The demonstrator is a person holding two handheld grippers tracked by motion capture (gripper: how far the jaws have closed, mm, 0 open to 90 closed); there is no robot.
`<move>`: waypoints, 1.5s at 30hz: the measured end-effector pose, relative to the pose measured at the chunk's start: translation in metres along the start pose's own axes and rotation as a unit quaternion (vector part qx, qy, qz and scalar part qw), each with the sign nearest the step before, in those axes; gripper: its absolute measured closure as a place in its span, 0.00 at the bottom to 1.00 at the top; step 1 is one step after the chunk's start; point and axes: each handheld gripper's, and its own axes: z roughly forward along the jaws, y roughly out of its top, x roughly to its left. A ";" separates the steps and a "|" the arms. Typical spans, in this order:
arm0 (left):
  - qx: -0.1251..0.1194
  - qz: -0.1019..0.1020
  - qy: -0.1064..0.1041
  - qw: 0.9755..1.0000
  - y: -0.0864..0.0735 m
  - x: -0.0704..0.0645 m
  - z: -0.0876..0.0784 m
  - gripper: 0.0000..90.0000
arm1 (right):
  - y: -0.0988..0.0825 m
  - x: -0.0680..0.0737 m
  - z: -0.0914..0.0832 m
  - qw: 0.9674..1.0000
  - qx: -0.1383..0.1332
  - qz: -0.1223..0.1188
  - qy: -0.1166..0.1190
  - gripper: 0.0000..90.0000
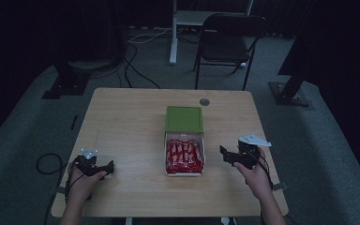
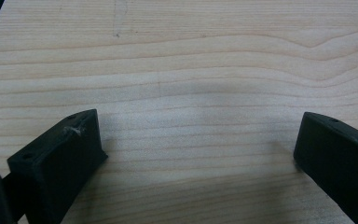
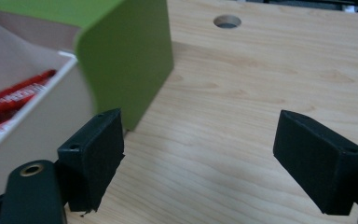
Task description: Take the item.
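Both tools stand wide and empty: left tool [image 1: 104, 169] well left of the box [image 1: 184, 140], right tool [image 1: 226, 154] just right of it, near mid-table [image 1: 126, 122].

High view: fixed above the near edge, looking forward and down over the whole bench [image 1: 122, 122], floor and chair [image 1: 227, 40] beyond, fairly far off. Left gripper view: riding low, close to bare wood grain [image 2: 191, 70], facing down along its own jaws. Right gripper view: equally close, aimed across the bench past the green-lidded box [image 3: 121, 51] toward the cable hole [image 3: 227, 21], both shared with the high view.
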 end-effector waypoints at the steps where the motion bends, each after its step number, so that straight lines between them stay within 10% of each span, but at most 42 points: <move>1: 0.000 0.000 0.000 1.000 0.000 0.000 0.000 0.02 | 0.002 0.002 -0.001 1.000 -0.002 -0.001 0.002 0.19; 45: 0.000 0.000 0.000 1.000 0.000 0.000 0.000 0.02 | 0.034 0.098 0.013 0.993 -0.009 -0.057 0.105 0.20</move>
